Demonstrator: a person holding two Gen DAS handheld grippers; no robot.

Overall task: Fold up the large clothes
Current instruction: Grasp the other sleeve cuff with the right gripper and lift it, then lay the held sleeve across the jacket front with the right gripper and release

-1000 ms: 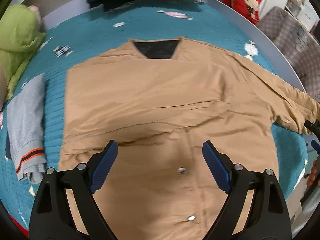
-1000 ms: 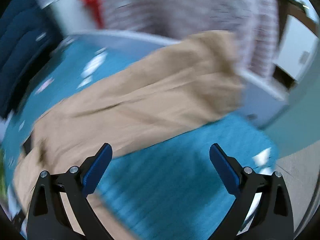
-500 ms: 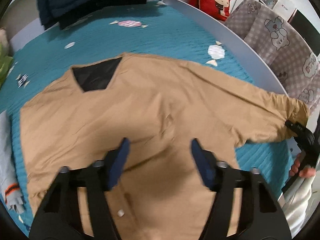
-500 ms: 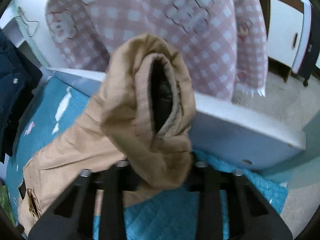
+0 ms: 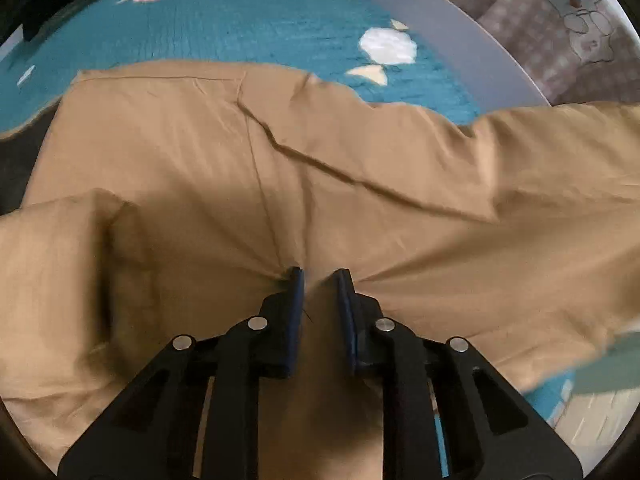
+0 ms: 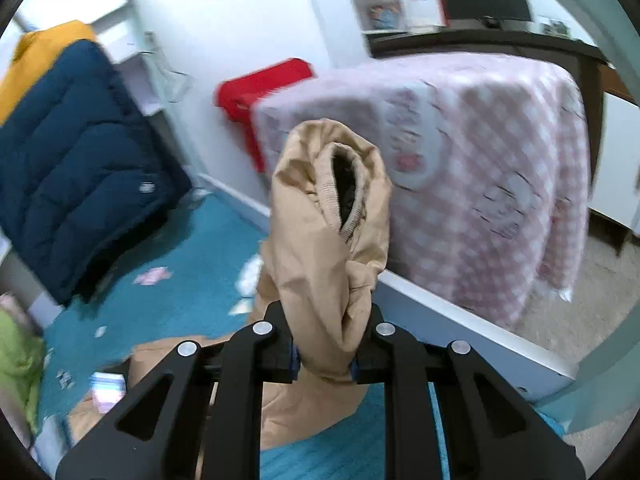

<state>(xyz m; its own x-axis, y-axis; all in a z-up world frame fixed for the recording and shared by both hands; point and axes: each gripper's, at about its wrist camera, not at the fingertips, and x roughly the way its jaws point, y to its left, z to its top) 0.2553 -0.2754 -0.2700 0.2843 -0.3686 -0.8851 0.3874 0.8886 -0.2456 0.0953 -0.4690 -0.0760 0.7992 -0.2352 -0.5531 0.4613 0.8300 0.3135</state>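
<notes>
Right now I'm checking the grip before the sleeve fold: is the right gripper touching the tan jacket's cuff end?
Touching. The right wrist view shows the right gripper shut on the tan jacket, the sleeve bunched between its fingers, cuff sticking up beyond.

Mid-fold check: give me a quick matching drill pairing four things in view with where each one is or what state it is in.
Things:
1. left tongs
2. right tongs
3. navy quilted puffer jacket
4. pink checked blanket

States:
A. draped over furniture beside the bed
B. pinching the body fabric of the tan jacket
C. propped at the far end of the teal quilted bedspread
D. clamped on the raised ribbed sleeve cuff

Pairs: 1-B, 2-D, 3-C, 4-A
</notes>
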